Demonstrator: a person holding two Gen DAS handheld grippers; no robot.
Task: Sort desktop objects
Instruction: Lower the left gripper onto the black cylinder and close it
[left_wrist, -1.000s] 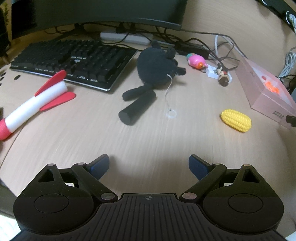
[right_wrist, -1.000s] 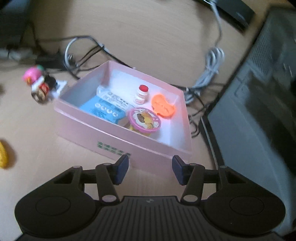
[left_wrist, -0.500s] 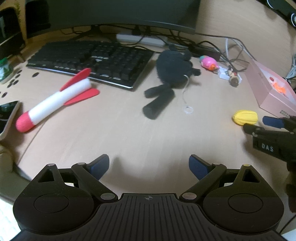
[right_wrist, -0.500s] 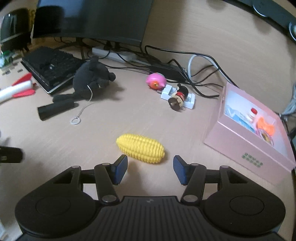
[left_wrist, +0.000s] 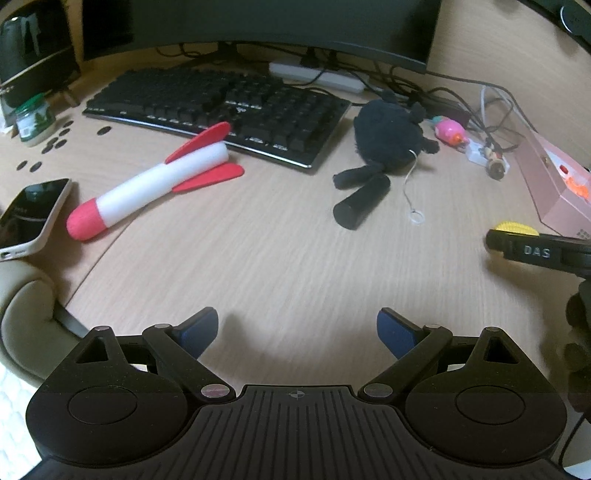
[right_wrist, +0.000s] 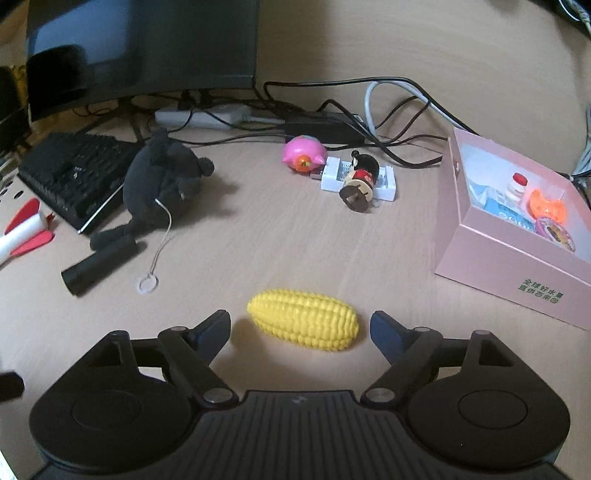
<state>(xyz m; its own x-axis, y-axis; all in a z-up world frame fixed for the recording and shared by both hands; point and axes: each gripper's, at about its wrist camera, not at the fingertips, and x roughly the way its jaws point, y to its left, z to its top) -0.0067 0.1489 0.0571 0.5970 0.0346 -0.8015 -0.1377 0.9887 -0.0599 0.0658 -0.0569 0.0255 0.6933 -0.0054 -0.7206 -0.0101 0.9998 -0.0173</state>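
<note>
yellow, ribbed plastic corn (right_wrist: 303, 324) lies untouched between your right hand-held gripper (right_wrist: 300, 328)'s jaws, just spread apart; left hand-held gripper (left_wrist: 297, 328) gapes wide.

In front of my blue-padded black fingers (right_wrist: 212, 328) lies a bright yellow corn cob (right_wrist: 303, 323) with ridged kernel rows. The box (right_wrist: 491, 266) is pale pink with green print; the plush (right_wrist: 162, 177) is black; the rocket (left_wrist: 155, 184) is white and red.

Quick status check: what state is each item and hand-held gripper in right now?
Right hand-held gripper: open, just widened, straddling the corn, not touching.
Left hand-held gripper: open, empty.
Toy corn: lying on the desk.
Pink box: open, holding small items.
Toy rocket: lying flat.
Black plush: slumped against the keyboard.
</note>
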